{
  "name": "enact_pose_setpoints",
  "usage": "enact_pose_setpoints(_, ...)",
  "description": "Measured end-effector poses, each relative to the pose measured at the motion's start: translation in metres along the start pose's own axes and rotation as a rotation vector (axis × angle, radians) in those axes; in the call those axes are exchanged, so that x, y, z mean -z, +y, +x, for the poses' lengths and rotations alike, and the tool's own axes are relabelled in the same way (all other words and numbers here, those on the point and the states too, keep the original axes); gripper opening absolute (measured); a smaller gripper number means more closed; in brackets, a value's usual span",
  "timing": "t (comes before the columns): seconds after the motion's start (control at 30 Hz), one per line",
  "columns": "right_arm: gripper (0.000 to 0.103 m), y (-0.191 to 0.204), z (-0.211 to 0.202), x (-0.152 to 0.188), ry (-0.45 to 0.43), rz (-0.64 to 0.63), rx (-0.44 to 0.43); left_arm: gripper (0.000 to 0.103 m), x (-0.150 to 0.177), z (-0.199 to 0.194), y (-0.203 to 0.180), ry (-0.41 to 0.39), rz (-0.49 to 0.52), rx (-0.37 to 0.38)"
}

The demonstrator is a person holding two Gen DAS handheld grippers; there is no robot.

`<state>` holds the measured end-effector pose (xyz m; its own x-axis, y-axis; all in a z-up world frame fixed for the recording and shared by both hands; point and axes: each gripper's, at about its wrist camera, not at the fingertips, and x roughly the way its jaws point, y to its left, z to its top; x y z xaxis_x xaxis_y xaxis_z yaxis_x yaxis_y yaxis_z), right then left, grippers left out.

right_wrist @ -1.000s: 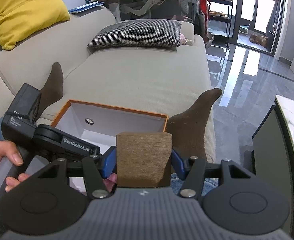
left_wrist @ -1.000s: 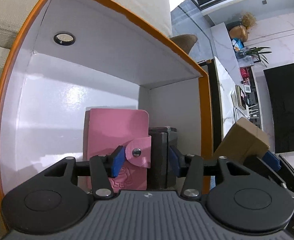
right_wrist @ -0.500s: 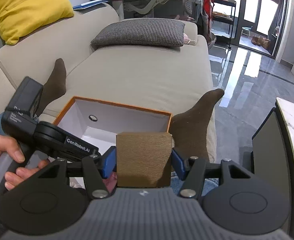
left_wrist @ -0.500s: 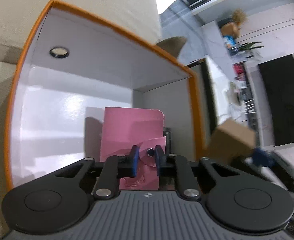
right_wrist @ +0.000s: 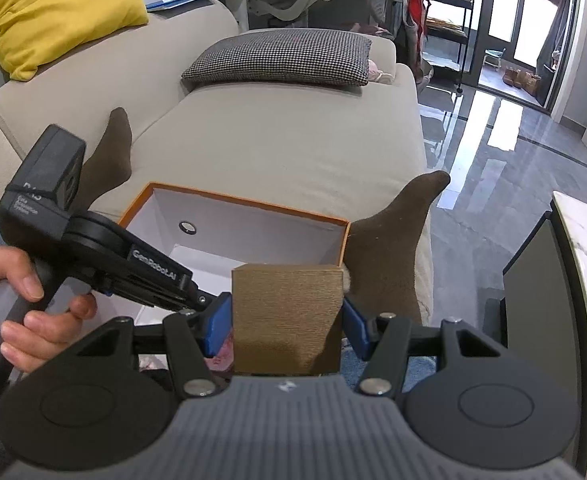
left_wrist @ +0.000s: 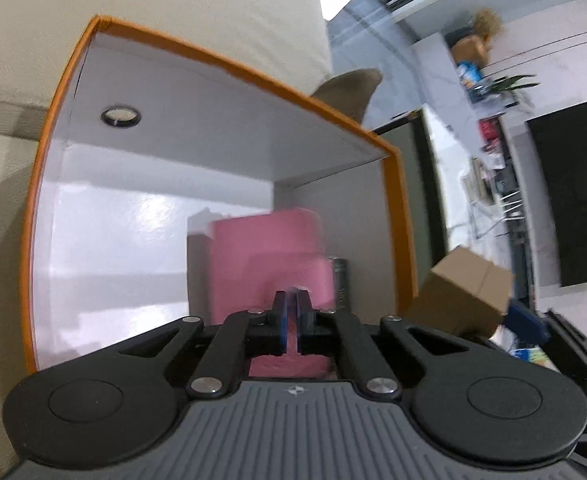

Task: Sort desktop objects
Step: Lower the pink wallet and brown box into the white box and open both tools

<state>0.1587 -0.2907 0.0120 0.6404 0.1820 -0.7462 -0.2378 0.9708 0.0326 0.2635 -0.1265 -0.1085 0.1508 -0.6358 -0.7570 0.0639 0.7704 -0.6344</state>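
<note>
Left gripper (left_wrist: 292, 312): jaws have just been closing and now stand clenched, blue pads almost touching. A thin sliver of pink shows in the slit between them, but blur hides whether the wallet's flap is pinched. It points down into the near right part of the box.
Right gripper (right_wrist: 285, 320): grasping the brown block (right_wrist: 287, 318), one blue pad pressed on each side, held above the near right corner of the box.
Box (left_wrist: 229, 60): orange outside, white inside, open top, resting on the beige sofa (right_wrist: 277, 148) between two feet in brown socks.
Wallet (left_wrist: 267, 256): pink, blurred, inside the box at its near right, just beyond the left pads.
Dark item (left_wrist: 340, 284): upright, just right of the wallet, against the right wall; too blurred to name.
Box far wall: a small round ring (left_wrist: 120, 115) near its left end.
Hand (right_wrist: 21, 304): wrapped round the left gripper's handle, at the left edge of the right wrist view.
</note>
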Motion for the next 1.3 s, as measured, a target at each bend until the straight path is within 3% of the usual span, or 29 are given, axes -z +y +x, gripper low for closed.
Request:
enact_pose_setpoints(0.3, 0.06, 0.002, -0.002, 0.001, -0.005, 0.003, -0.002, 0.003, 0.005, 0.017, 0.01, 0.07, -0.024, -0.008)
enact_pose_setpoints(0.4, 0.06, 0.003, -0.002, 0.002, 0.004, -0.016, 0.002, 0.005, 0.007, 0.003, 0.006, 0.052, 0.009, 0.014)
enact_pose_setpoints(0.5, 0.06, 0.009, 0.001, 0.003, 0.026, -0.07, 0.011, 0.008, 0.007, -0.021, -0.005, 0.004, 0.077, -0.012)
enact_pose_setpoints(0.77, 0.06, 0.047, 0.016, 0.001, 0.078, -0.365, -0.079, 0.009, 0.017, -0.086, -0.02, -0.137, 0.261, -0.143)
enact_pose_setpoints(0.93, 0.06, 0.075, 0.049, -0.007, 0.165, -0.654, -0.169, 0.012, 0.024, -0.104, -0.014, -0.166, 0.28, -0.167)
enact_pose_setpoints(1.1, 0.06, 0.092, 0.087, -0.014, 0.301, -0.882, -0.244, 0.012, 0.027, -0.121, 0.002, -0.186, 0.252, -0.133)
enact_pose_setpoints(1.3, 0.06, 0.103, 0.118, -0.017, 0.446, -1.025, -0.263, 0.015, 0.027, -0.134, 0.016, -0.21, 0.245, -0.113)
